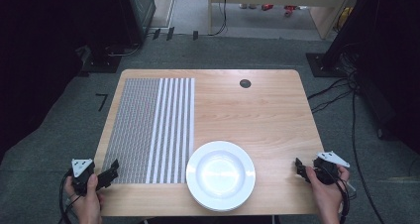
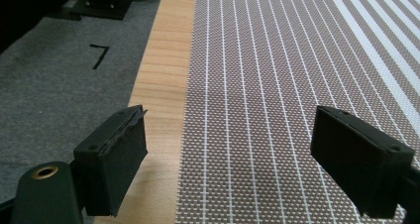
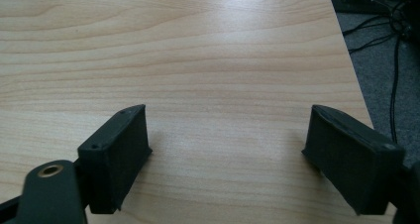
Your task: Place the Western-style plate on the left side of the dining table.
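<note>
The wooden surface (image 1: 257, 110) carries everything here, and I stand at its near edge with a tool in each hand. Largest on it is the woven placemat (image 1: 148, 127), laid flat along the left edge and running from the far edge almost to the near one; its left part is a fine grey weave and its right part is white stripes. It lies square to the edges, which I judge leaves the right half bare for setting things out.

Next comes the white plate (image 1: 221, 174), upright and empty, at the middle of the near edge. Its left rim just overlaps the placemat's near right corner, so it sits partly on and partly off, likely because it is yet to be moved fully onto the mat.

My left gripper (image 1: 110, 172) hovers at the near left corner, over the mat's left border, its fingers (image 2: 116, 159) spread wide with nothing between them. My right gripper (image 1: 299, 167) waits at the near right corner over bare wood, its fingers (image 3: 119, 152) likewise wide apart and empty. Both point inward toward the plate, well apart from it, ready to approach from either side.
</note>
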Demonstrator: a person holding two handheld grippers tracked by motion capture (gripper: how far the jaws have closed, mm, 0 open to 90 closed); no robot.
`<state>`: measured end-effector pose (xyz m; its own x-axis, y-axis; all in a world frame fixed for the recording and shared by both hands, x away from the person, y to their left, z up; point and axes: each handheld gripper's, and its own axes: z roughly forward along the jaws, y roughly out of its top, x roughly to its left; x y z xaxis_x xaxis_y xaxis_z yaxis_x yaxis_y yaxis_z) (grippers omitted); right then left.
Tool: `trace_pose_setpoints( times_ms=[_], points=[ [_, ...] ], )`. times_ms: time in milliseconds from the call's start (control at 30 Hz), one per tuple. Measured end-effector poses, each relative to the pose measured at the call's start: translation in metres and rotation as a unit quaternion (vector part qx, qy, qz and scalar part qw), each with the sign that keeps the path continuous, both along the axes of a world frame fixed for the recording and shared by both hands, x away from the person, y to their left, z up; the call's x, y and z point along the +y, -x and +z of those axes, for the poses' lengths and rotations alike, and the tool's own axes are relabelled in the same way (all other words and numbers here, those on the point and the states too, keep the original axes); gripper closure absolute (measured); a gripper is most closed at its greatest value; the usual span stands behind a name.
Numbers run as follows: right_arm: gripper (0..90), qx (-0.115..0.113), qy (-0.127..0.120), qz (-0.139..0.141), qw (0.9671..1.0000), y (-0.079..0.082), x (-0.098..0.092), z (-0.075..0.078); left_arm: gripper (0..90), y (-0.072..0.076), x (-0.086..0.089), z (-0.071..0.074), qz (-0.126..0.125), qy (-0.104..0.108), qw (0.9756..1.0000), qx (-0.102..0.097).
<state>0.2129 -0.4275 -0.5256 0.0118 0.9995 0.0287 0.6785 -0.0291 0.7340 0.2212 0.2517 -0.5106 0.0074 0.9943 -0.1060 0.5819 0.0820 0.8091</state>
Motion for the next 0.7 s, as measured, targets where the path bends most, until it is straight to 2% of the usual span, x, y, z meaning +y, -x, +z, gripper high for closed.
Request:
trace_pose_setpoints(
  times_ms=[200, 267, 300, 400, 600, 700],
  points=[
    [14.0, 0.001, 0.000, -0.002, 1.0000, 0.000, 0.000, 0.000, 14.4, 0.000, -0.004, 0.010, 0.002, 0.007, 0.9999, -0.011],
    [14.0, 0.001, 0.000, -0.002, 1.0000, 0.000, 0.000, 0.000, 14.4, 0.001, -0.013, 0.017, -0.008, 0.015, 0.9997, -0.017],
    [14.0, 0.001, 0.000, -0.002, 1.0000, 0.000, 0.000, 0.000, 14.4, 0.001, -0.013, 0.017, -0.008, 0.015, 0.9997, -0.017],
    [14.0, 0.001, 0.000, -0.001, 1.0000, 0.000, 0.000, 0.000, 14.4, -0.001, -0.027, 0.025, -0.022, 0.014, 0.9994, -0.024],
    [13.8, 0.001, 0.000, -0.001, 1.0000, -0.001, 0.000, 0.000, 14.3, -0.006, -0.041, 0.034, -0.025, 0.026, 0.9988, -0.033],
    [13.8, 0.001, 0.000, -0.001, 1.0000, -0.001, 0.000, 0.000, 14.3, -0.009, -0.046, 0.037, -0.024, 0.020, 0.9988, -0.037]
  ],
)
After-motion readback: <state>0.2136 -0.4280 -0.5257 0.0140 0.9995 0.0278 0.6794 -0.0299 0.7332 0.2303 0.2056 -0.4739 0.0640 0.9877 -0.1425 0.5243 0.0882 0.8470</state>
